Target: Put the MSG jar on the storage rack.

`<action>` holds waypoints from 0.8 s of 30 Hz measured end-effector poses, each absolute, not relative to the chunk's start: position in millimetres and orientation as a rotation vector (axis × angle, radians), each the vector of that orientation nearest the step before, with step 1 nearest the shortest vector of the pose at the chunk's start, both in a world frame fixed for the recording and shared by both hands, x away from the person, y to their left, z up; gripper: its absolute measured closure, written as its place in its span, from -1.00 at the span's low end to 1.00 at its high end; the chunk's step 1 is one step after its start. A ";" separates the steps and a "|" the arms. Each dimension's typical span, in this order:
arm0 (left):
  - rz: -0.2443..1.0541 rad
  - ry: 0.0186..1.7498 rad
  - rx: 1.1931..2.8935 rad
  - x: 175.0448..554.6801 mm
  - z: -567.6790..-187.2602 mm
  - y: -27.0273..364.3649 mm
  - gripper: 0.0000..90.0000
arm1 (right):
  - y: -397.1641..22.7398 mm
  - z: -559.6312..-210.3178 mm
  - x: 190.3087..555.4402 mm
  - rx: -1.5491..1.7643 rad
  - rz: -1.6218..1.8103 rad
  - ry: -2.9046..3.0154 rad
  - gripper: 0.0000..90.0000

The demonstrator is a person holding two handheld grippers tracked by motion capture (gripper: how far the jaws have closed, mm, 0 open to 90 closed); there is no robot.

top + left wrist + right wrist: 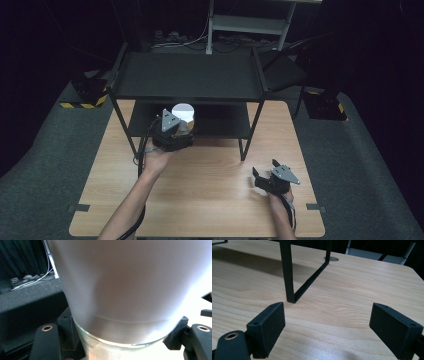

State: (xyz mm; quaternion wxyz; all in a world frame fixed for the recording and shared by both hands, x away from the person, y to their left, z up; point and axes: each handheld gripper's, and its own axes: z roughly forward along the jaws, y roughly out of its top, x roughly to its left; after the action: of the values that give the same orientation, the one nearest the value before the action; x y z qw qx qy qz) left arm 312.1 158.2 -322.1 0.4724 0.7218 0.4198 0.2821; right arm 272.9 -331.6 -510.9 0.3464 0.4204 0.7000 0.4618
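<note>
A white cup [182, 111] with a clear glass base is held upright at the front edge of the black rack's lower shelf [220, 122]. My left gripper [181, 124] is shut on the cup, a jaw on each side of its lower part. In the left gripper view the cup [130, 285] stands very close, its glass base between my left gripper's [122, 340] jaws. My right gripper [265, 168] hovers open and empty over the wooden table [210, 200], right of the rack's front right leg [287, 272]. In its own view the right gripper [327, 327] has its jaws wide apart.
The black two-tier rack [187, 75] takes up the far half of the table. Its thin legs and bottom bar [309, 282] stand just ahead of my right gripper. Dark floor mats, yellow-black striped blocks [82, 102] and a grey stand [247, 25] lie beyond the table.
</note>
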 end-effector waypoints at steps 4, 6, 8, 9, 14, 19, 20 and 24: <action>0.704 1.051 1.761 321.5 -321.9 153.0 -0.30 | -331.9 -511.1 272.9 1.089 1.201 1.816 -0.72; 0.717 1.064 1.752 325.7 -322.8 149.4 -0.30 | -332.2 -511.2 273.0 1.088 1.203 1.817 -0.72; 0.722 1.075 1.752 330.2 -322.8 147.6 -0.30 | -332.4 -511.2 273.1 1.086 1.204 1.818 -0.72; 0.726 1.097 1.732 334.3 -325.0 144.5 -0.30 | -332.5 -511.2 273.1 1.085 1.205 1.819 -0.72; 0.737 1.103 1.725 340.5 -328.9 142.6 -0.30 | -333.1 -511.5 273.1 1.086 1.210 1.816 -0.72; 0.757 1.102 1.702 344.7 -333.9 139.8 -0.30 | -333.3 -511.6 273.2 1.085 1.212 1.817 -0.72; 0.762 1.100 1.691 346.4 -336.0 139.3 -0.30 | -333.3 -511.6 273.2 1.085 1.213 1.817 -0.72; 0.756 1.106 1.677 350.9 -338.3 139.6 -0.30 | -333.4 -511.7 273.3 1.085 1.215 1.816 -0.72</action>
State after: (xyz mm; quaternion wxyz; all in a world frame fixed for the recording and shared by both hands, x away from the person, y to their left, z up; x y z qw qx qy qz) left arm 350.9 139.6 -338.3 0.4773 0.6865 0.4529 0.3097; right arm 273.3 -333.4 -511.7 0.3440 0.4176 0.6991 0.4676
